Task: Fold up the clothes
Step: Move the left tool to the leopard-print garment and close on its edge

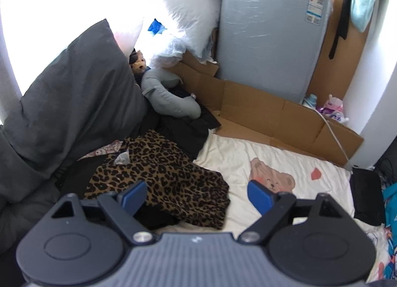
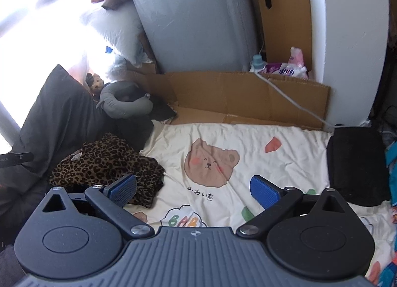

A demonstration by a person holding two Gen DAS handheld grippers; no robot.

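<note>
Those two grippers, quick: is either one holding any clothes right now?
Left gripper: open, holding nothing; the leopard-print garment lies on the bed beneath it.
Right gripper: open, empty, over the bear bedsheet.

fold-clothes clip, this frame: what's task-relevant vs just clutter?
Task-relevant:
leopard-print garment, crumpled
cream bear-print sheet, the folding surface
left gripper, open
right gripper, open

Clutter:
dark grey pillow
grey neck pillow
teddy bear
cardboard
black pad

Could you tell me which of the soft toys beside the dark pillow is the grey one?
The grey one is the elephant plush, lying curled by the cardboard. The other toy, the small brown teddy bear, sits behind it against the dark pillow.
</note>
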